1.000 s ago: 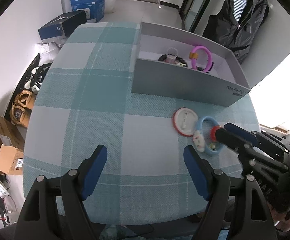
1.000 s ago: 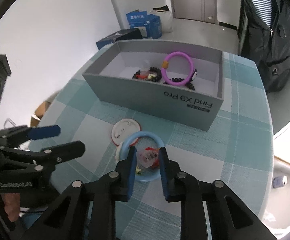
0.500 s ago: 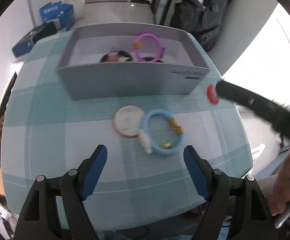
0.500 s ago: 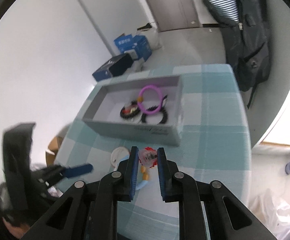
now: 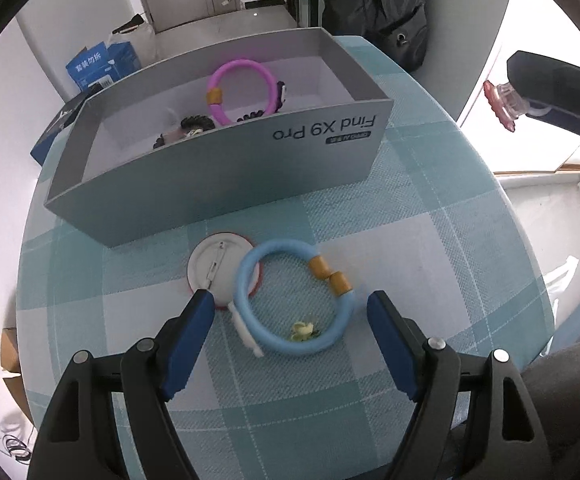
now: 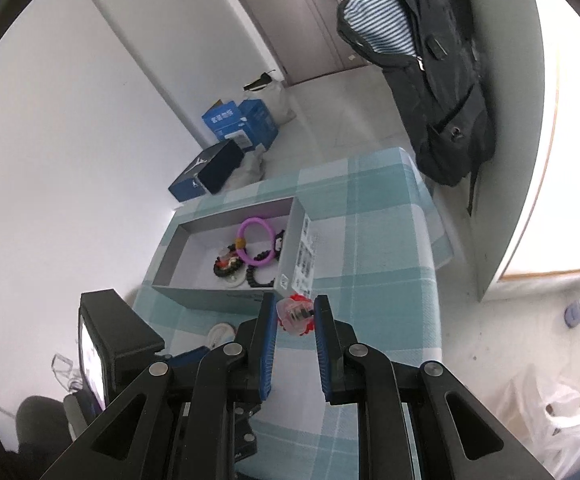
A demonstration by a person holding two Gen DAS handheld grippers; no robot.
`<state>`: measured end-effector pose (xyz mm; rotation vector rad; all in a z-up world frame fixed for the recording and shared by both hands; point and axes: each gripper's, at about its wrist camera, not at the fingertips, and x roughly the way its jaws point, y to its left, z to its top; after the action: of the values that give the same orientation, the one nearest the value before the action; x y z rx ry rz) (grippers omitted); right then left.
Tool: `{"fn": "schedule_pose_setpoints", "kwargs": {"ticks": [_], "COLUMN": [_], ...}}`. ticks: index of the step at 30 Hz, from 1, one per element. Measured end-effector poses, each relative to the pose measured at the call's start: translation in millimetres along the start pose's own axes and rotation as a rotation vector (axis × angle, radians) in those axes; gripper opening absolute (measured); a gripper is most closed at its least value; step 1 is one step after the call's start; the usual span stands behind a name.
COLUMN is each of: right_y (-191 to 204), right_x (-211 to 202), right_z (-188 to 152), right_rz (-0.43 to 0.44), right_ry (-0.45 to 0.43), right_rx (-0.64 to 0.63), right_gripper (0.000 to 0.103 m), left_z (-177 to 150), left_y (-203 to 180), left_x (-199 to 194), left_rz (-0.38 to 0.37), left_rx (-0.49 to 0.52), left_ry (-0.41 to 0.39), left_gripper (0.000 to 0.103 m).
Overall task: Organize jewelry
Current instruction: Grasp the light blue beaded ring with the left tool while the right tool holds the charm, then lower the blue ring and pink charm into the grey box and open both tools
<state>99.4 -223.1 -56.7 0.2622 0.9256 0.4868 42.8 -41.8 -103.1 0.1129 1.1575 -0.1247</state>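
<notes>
Right tongs [image 6: 294, 312] clamp 1 red charm [image 6: 296, 316]; left tongs [image 5: 290, 316] wide, empty. Desk [image 5: 430, 240]: 1 blue ring [image 5: 245, 280], 1 badge [image 5: 213, 264].

The left gripper [image 5: 290, 310] stands wide apart over a blue bracelet [image 5: 294, 308] between its jaws, pads not touching; a grey box [image 5: 225, 184] lies beyond.

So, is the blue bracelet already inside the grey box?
No, the blue bracelet lies on the checked tablecloth in front of the grey box, partly over a round badge.
</notes>
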Motion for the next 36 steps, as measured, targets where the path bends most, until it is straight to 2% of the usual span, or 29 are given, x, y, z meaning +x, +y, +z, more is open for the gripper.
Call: {"fn": "schedule_pose_setpoints", "kwargs": {"ticks": [5,7,12,16,20,27,36], "right_y": [1.3,0.9,3.6,2.8,1.6,14.1,41.5], "right_x": [-5.9,-5.2,-4.9,-4.3,-0.9,5.4,13.8], "right_z": [-1.6,-1.8,-1.1,-1.9,-0.4,-0.5,4.5], "right_rz": [0.015,0.023,0.031,0.027,0.022,0.029,0.063], "right_ry": [-0.012,-0.008,-0.007,-0.005,0.002,0.008,0.018], "right_rx": [-0.005,-0.001,-0.004,-0.003,0.01,-0.01,-0.026], "right_gripper": [0.017,0.017,0.017,0.017,0.017,0.017,0.017], "left_z": [-0.8,-0.2,-0.3,1.0,0.8,4.7,36.3], "left_y": [-2.2,-5.2,-6.2,-2.4,10.9,39.1,81.6], "left_x": [-1.9,-3.6,-3.0,-16.5,-38.0,-62.2,-66.6], "left_rz": [0.005,-0.005,-0.055,-0.112,-0.185,-0.26,-0.225], "left_rx": [0.028,0.047,0.058,0.045,-0.007,-0.125,-0.231], "left_ry": [0.001,0.001,0.004,-0.042,-0.103,-0.165,-0.214], "left_gripper": [0.074,0.057,0.057,0.057,0.057,0.057,0.057]}}
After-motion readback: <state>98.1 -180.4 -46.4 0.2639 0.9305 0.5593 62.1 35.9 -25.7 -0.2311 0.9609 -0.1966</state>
